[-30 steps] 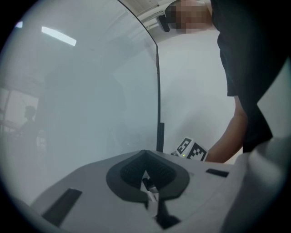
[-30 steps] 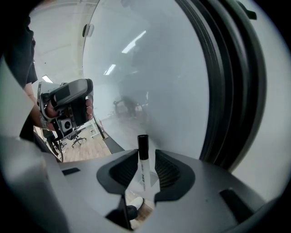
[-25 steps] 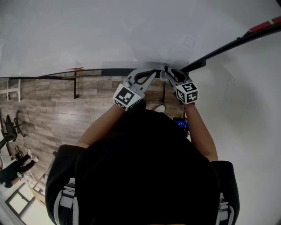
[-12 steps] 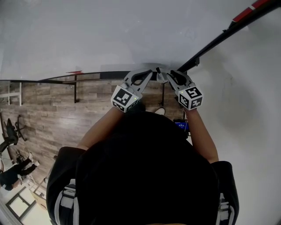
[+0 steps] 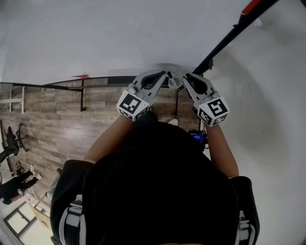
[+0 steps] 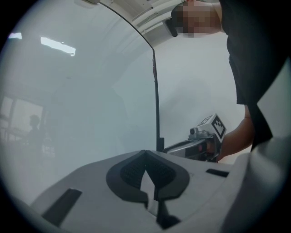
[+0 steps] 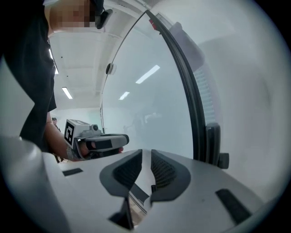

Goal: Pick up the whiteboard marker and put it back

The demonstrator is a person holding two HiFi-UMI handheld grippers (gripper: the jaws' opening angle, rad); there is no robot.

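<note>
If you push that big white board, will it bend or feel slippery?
Probably stiff: the white board sits flat inside a black frame. Likely slippery too, since its glossy face shows reflected ceiling lights.

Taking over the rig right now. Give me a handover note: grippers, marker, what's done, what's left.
Left gripper: jaws shut, empty, held up at the whiteboard.
Right gripper: jaws closing, narrow gap, nothing between them.
Marker: in neither gripper. Red pieces sit on the black rail, one far right and one left; cannot tell if either is the marker.
Done: nothing held; the pictures don't settle whether it was put back.
Left: locate the marker and confirm it lies on the rail.
</note>
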